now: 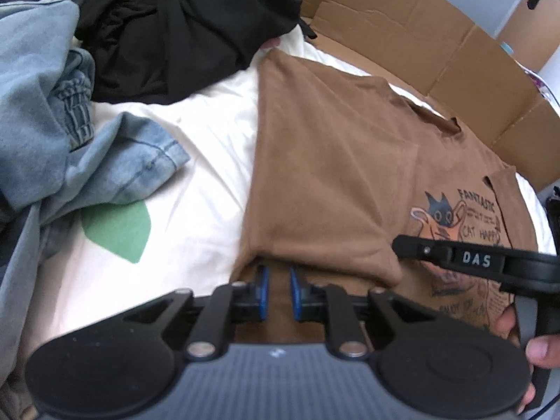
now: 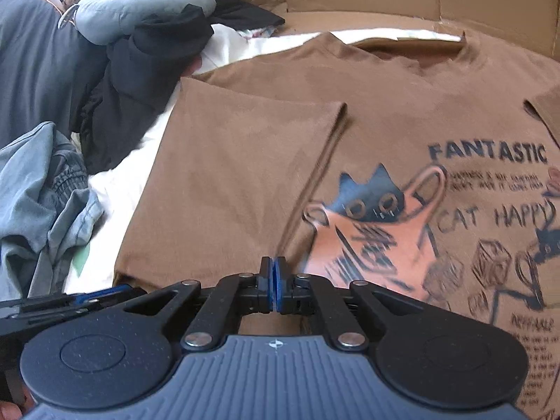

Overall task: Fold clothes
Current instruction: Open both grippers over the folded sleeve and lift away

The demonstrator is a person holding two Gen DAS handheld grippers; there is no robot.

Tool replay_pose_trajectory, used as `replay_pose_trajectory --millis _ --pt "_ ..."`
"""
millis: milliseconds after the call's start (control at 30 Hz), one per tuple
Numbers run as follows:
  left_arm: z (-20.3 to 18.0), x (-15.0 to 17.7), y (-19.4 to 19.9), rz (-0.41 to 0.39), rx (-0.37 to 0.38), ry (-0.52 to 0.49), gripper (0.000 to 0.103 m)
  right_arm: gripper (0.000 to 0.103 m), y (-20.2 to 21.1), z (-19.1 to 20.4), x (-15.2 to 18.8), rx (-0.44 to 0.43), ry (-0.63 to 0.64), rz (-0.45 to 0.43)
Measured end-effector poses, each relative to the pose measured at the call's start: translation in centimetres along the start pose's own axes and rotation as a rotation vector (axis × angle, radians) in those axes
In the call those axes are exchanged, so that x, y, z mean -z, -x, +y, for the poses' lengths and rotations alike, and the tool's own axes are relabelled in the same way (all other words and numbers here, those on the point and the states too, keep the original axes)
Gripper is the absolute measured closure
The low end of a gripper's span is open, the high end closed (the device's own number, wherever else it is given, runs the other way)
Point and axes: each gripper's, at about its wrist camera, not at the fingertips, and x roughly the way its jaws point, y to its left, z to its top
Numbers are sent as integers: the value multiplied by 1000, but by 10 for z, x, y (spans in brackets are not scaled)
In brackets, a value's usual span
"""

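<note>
1. Left gripper [image 1: 279, 288]: blue pads [image 1: 265, 281] parted by a narrow gap, nothing between them, tips just at the near hem of the brown T-shirt [image 1: 325, 175], under the lip of its folded-over side panel.
2. Right gripper [image 2: 275, 288]: blue pads pressed together, no gap visible; whether any cloth is pinched there cannot be told. Poised low over the shirt's near edge, beside the cat-in-a-jug print [image 2: 374, 217].
3. Seen from the left wrist, the right gripper's black body, marked "DAS", crossing over the print at the right, with fingers of a hand [image 1: 540, 346] wrapped around its handle.
4. Brown T-shirt spread flat, front up, on a white sheet [image 1: 196, 161]; left side and sleeve folded inward over the chest, making a straight vertical edge. Collar toward the far side; lettering "FANTASTIC" and "CAT HAPPY" readable on the chest.
5. Green leaf shape [image 1: 117, 225] printed on the sheet, left of the shirt.
6. Further left, a heap of light-blue denim [image 1: 52, 133], touching the sheet and apart from the shirt.
7. Behind that, a crumpled black garment [image 1: 175, 28], near the shirt's far left corner.
8. Flattened cardboard [image 1: 402, 31] along the far side, just behind the collar.
9. Far left corner in the right wrist view: a grey neck pillow [image 2: 140, 7] atop dark fabric.
</note>
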Motion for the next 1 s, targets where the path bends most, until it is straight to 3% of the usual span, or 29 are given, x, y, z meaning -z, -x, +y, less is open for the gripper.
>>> replay_pose_trajectory --millis 67,300,367,400,433,800,1000 --pt "-1 4 7 -5 -2 -7 75 99 9 -5 5 -9 -14 1" --pt "-3 21 37 -3 -14 -32 73 97 46 -25 17 -5 -40 16" --pt "-3 26 46 -1 -18 -43 71 80 60 -27 20 7 -1 14" --pt "-3 29 50 1 -20 -47 70 64 67 -29 20 8 19 12" --pt "-4 31 54 6 -22 -50 69 59 74 -31 20 10 38 10" --pt "-28 40 84 53 -39 -28 67 59 162 -77 14 32 312 147" --pt "-54 28 113 88 -54 -23 67 54 224 -119 17 73 257 113"
